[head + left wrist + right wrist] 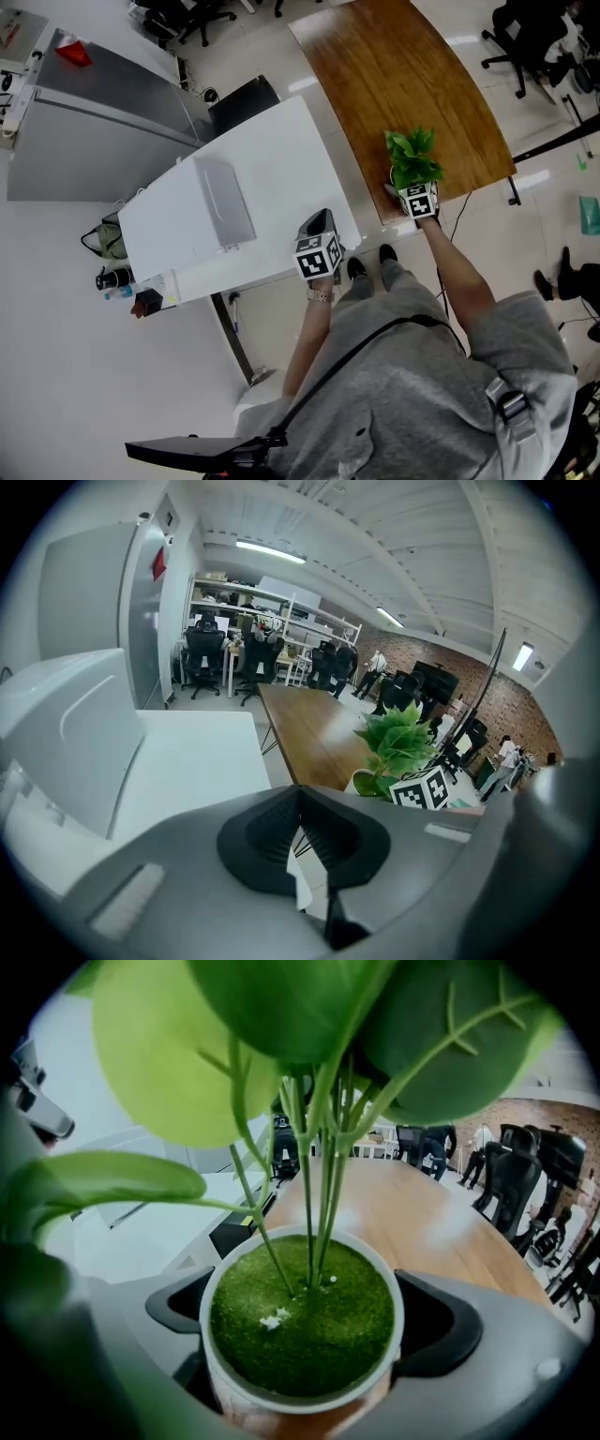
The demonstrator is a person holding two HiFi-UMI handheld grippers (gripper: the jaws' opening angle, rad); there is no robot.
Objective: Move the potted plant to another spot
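A person's right claw (412,187) holds a plant (412,157) at the near end of a wood desk (403,84), one jaw on each side of the white pot (396,1307). No view shows whether the pot rests on the desk or hangs just above it. The left claw (317,225) hovers with its jaws together and nothing between them. It is over the near edge of a white desk (272,159) that runs along the wood desk's left side. A white box (225,202) lies on that white desk, and a grey cabinet (94,122) stands further left. Black chairs (525,37) stand off the wood desk's right side, and the rest of its top is bare.

From the head view the leaves hide the pot, and the person's shoes (370,264) show on the floor just off the wood desk's near corner. Only the right gripper view shows the green moss (319,1354) filling the pot and the thin stems rising from it. The left gripper view alone looks down the wood desk's length to shelves (272,621), a brick wall (441,658) and people standing beyond its far end.
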